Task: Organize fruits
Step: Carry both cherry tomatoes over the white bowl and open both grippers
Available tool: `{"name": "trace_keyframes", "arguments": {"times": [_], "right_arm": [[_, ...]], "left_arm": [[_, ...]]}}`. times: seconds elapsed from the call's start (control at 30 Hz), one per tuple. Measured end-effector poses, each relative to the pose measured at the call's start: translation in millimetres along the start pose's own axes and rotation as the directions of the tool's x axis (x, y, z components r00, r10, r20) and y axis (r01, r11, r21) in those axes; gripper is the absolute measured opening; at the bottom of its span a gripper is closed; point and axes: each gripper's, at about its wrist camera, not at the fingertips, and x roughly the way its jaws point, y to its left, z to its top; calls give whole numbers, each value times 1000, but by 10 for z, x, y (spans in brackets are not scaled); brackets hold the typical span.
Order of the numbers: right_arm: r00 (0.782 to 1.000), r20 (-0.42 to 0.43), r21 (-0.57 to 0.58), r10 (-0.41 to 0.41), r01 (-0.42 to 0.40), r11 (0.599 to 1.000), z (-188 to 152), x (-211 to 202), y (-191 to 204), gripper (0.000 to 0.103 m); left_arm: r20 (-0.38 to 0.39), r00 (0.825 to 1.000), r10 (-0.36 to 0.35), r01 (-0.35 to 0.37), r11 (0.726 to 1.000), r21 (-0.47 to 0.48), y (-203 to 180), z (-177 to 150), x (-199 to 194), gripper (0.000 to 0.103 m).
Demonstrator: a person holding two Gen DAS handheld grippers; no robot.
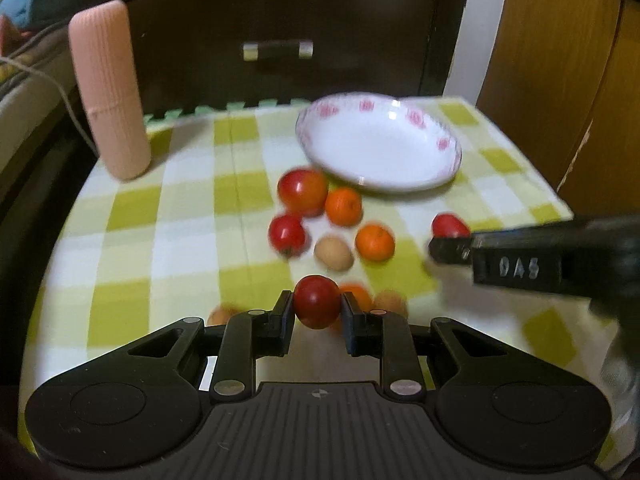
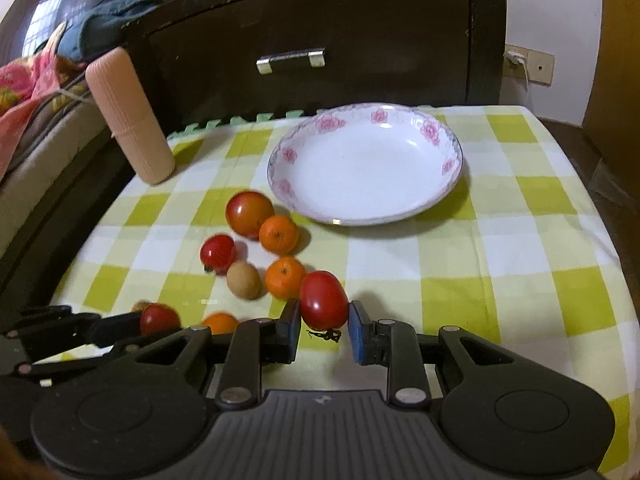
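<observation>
My left gripper (image 1: pixel 317 310) is shut on a dark red round fruit (image 1: pixel 316 296), held just above the checked cloth. In the right wrist view my right gripper (image 2: pixel 325 318) has both pads against an oval red tomato (image 2: pixel 323 296) with its green stem below. A white plate (image 2: pixel 360 176) with a pink flower rim stands empty at the back. Between the plate and the grippers lie a big red apple (image 2: pixel 249 212), two oranges (image 2: pixel 279 234) (image 2: pixel 285 276), a small red fruit (image 2: pixel 217 252) and a brown kiwi (image 2: pixel 243 280).
A tall pink ribbed cylinder (image 2: pixel 130 116) stands at the back left corner. A dark drawer front (image 2: pixel 304 40) with a metal handle rises behind the table. Another orange (image 1: pixel 358 294) and brownish fruits (image 1: pixel 390 302) lie under my left gripper. Bedding lies to the left.
</observation>
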Motion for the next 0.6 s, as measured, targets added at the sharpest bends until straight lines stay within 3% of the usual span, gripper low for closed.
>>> {"name": "trace_keyframes", "arguments": {"times": [0.33,0.6], "right_arm": [[998,59,10,-33,32,999,412,132,-179,25],[997,65,26,-49,48,999,652,389,-322,25]], "left_arm": [[54,998,-33,32,999,12,-89,561,314,32],[55,998,-35,33,999,38,-144,884,684,32]]}}
